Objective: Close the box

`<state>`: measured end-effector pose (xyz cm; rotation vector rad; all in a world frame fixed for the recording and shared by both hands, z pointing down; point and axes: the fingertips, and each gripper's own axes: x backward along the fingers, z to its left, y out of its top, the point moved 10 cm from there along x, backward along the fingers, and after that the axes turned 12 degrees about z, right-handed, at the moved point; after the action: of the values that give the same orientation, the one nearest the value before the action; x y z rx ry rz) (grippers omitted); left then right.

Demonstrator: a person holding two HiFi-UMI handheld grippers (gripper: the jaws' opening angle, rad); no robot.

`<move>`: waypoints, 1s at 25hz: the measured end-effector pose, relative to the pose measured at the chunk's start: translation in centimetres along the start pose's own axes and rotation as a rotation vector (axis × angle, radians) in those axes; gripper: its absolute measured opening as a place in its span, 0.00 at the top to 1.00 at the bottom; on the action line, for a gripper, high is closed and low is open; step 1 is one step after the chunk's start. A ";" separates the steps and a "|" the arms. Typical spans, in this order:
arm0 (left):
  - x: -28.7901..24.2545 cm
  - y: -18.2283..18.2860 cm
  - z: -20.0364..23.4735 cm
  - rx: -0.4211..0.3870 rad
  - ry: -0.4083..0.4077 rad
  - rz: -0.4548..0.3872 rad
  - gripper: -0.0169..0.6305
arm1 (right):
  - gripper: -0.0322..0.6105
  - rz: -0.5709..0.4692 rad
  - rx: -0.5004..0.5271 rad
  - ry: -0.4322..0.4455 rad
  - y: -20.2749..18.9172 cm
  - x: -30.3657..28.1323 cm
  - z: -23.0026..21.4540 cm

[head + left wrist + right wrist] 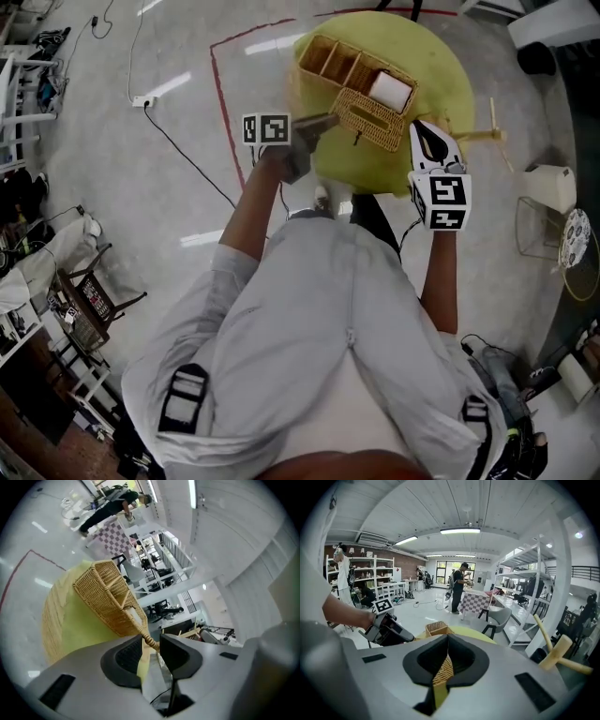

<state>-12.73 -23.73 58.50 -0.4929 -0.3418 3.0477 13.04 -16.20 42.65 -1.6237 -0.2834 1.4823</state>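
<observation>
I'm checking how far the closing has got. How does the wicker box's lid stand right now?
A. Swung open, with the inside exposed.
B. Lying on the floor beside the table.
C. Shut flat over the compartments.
A: in the head view the lid hangs open off the near side of the box, and a white roll inside it lies uncovered.

I'm looking into a large open lab or workshop hall: beyond the round yellow bench (450, 80) stand tall white metal racks (529, 573), a checkered-cloth table (474, 601) and stocked wall shelves (384, 576), under ceiling strip lights (460, 530). On the glossy floor beside the bench run red tape lines (217, 84) and loose cables (187, 155) to a power strip (142, 100). Other people (459, 588) stand about beyond the bench.
</observation>
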 end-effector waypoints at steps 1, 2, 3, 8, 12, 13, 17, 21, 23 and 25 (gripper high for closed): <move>0.0 0.2 -0.4 0.026 -0.019 -0.037 0.77 | 0.91 -0.012 -0.002 0.000 0.3 0.2 -0.2; 0.0 0.3 -0.8 0.048 -0.033 -0.073 0.77 | 0.91 -0.022 0.001 -0.001 0.6 0.4 -0.4; -0.1 0.5 -1.2 0.069 -0.044 -0.107 0.77 | 0.91 -0.030 0.009 -0.003 0.9 0.5 -0.6; -1.0 1.8 -2.9 0.195 -0.117 -0.261 0.77 | 0.91 -0.064 0.053 0.012 2.8 0.6 -1.7; -2.0 3.3 -3.6 0.219 -0.117 -0.326 0.77 | 0.91 -0.084 0.071 0.032 3.5 0.1 -2.7; -2.3 3.7 -3.8 0.222 -0.114 -0.336 0.77 | 0.91 -0.086 0.071 0.039 3.5 0.0 -3.0; -3.6 5.5 -4.2 0.225 -0.084 -0.378 0.82 | 0.91 -0.085 0.062 0.059 3.5 -0.8 -4.4; -4.8 7.1 -3.8 0.232 -0.020 -0.428 0.92 | 0.91 -0.075 0.060 0.078 3.3 -1.9 -5.5; -5.0 7.2 -3.6 0.242 -0.019 -0.442 0.92 | 0.91 -0.066 0.058 0.087 3.2 -1.9 -5.4; -5.2 7.2 -3.2 0.250 -0.013 -0.448 0.92 | 0.91 -0.055 0.055 0.095 2.9 -1.9 -5.2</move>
<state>-6.74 -30.48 55.52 -0.3279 -0.0554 2.6078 16.09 -21.49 41.26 -1.6246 -0.2300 1.3561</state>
